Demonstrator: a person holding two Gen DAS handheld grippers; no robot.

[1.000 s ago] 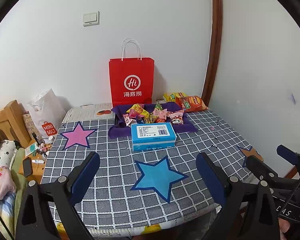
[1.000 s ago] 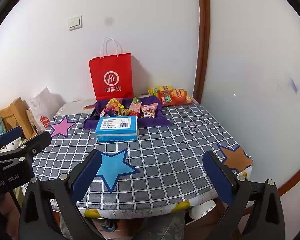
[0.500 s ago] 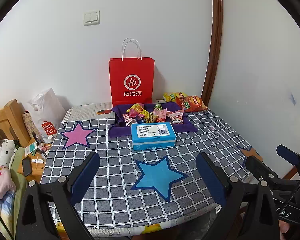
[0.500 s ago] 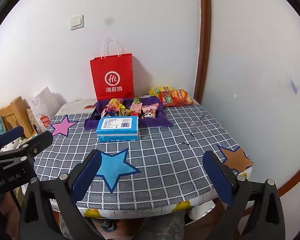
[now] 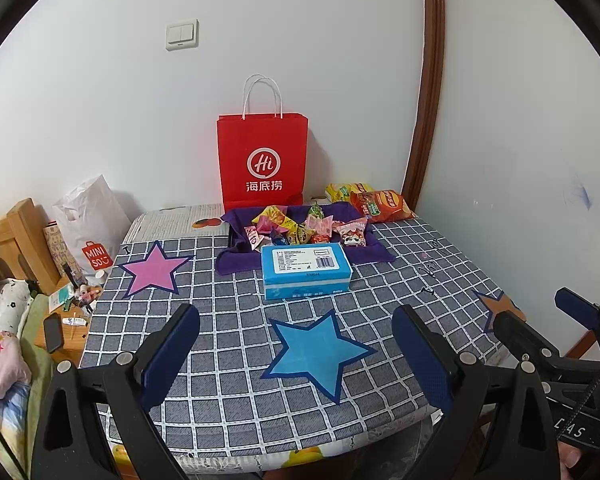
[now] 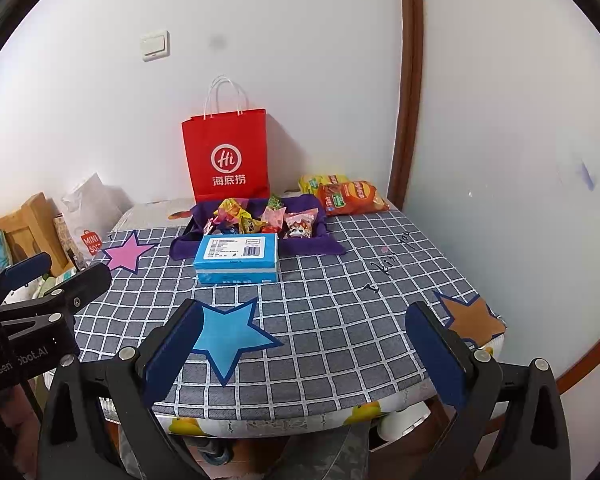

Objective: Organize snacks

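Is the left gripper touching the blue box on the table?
Apart. In the left wrist view, the open left gripper hovers well short of the blue box.

White walls (image 5: 100,80) meet at a brown wooden trim (image 5: 430,80) (light switch (image 5: 182,35) at left).

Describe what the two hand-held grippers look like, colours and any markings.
Both hand-held grippers, left and right, have black plastic frames with silver screws and two flat fingers faced in dark blue textured pads. White lettering marks each body; a thin black cord runs alongside.
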